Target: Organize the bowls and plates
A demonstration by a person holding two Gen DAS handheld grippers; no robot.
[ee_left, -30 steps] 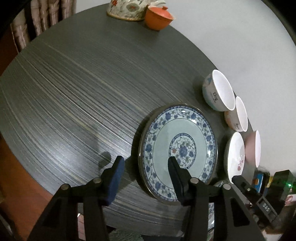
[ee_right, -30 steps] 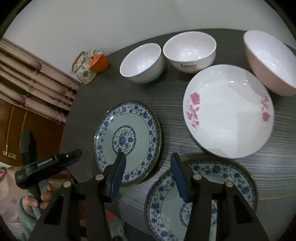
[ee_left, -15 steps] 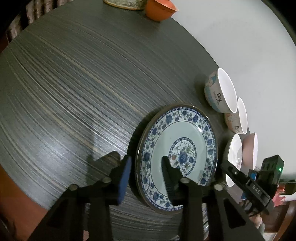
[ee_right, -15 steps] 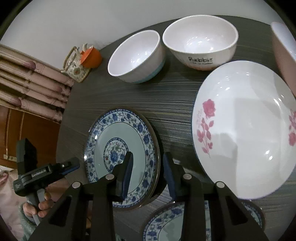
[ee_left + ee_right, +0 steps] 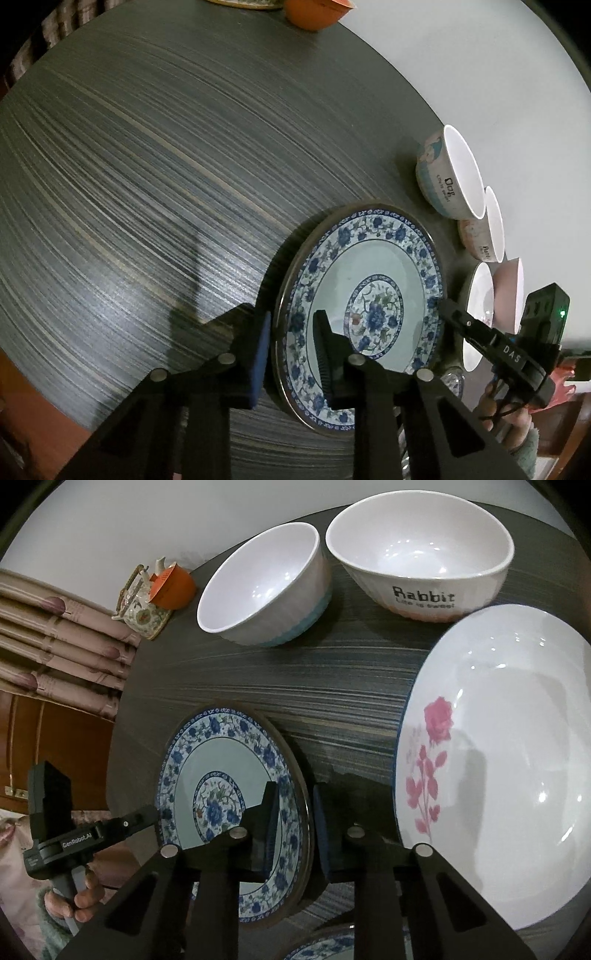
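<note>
Closing both grippers, left (image 5: 290, 343) and right (image 5: 293, 812), around opposite rims of round blue-floral porcelain plate (image 5: 369, 273), lower centre; we risk slippage from shallow bite.

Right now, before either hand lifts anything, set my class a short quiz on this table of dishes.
1. Which dish do both grippers straddle?
A. the blue-patterned plate
B. the rose plate
C. the pink bowl
2. True or false: the Rabbit bowl is nested inside another bowl.
3. What stands right beside the orange cup?

Key
1. A. The left gripper and the right gripper sit at opposite sides of the plate. Each has the rim between its fingers, which are closing.
2. False. The Rabbit bowl stands by itself on the table.
3. A patterned teapot.
</note>
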